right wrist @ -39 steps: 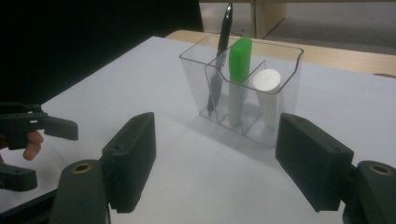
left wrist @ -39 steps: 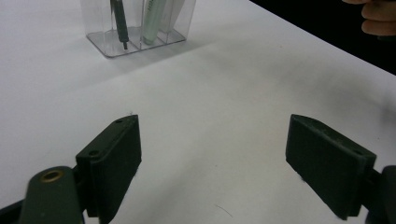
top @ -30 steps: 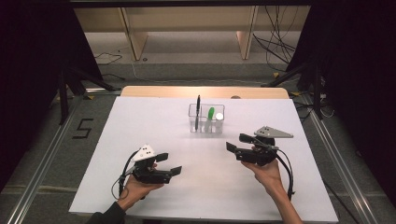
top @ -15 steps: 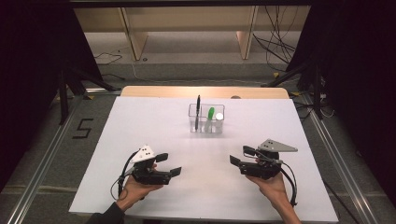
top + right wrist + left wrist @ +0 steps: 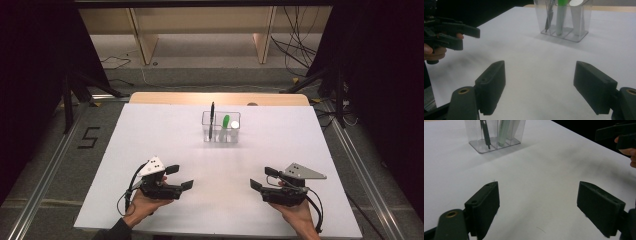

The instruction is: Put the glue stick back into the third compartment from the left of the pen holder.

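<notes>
The left gripper (image 5: 179, 177) and the right gripper (image 5: 260, 178) are resting low over the near part of the white counter (image 5: 150, 130), well apart from each other, each with its jaws spread wide and gripping nothing. The clear holder (image 5: 220, 127) is standing upright toward the far middle of the counter, well beyond both grippers. It is carrying a black pen (image 5: 212, 117) in one compartment, a green marker (image 5: 225, 121) beside it and what looks like a white-capped item (image 5: 234, 125) next to that.
</notes>
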`<state>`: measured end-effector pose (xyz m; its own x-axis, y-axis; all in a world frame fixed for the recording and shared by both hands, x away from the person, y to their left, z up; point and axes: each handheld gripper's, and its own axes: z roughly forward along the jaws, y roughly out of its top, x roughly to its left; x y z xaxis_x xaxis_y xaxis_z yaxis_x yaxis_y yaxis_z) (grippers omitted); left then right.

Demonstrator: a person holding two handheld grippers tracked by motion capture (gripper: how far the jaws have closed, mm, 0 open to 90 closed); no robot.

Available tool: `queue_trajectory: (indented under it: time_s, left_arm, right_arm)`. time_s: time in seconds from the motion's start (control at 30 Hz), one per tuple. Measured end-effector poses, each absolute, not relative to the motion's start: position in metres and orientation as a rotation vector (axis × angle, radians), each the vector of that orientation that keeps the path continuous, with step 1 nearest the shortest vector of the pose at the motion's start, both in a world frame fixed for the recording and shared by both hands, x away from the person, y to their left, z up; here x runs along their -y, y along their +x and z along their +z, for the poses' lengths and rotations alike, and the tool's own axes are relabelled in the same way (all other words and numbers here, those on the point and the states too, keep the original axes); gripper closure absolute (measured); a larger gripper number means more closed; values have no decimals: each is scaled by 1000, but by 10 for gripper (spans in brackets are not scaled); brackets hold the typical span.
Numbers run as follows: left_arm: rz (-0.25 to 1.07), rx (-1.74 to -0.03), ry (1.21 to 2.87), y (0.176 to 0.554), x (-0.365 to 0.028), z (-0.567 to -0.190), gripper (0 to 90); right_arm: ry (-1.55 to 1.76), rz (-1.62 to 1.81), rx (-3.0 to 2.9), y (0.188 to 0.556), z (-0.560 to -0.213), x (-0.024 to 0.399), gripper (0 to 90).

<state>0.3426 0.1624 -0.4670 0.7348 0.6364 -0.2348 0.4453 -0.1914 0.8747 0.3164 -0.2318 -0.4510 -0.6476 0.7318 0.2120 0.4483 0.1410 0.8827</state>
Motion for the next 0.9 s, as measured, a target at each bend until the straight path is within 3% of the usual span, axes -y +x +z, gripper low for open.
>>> queue_trajectory:
  time_s: [0.9]
  left_arm:
    - [199, -829, 1838, 338, -161, -467, 180]
  right_arm:
    - [1136, 1465, -2147, 292, -464, 233, 243]
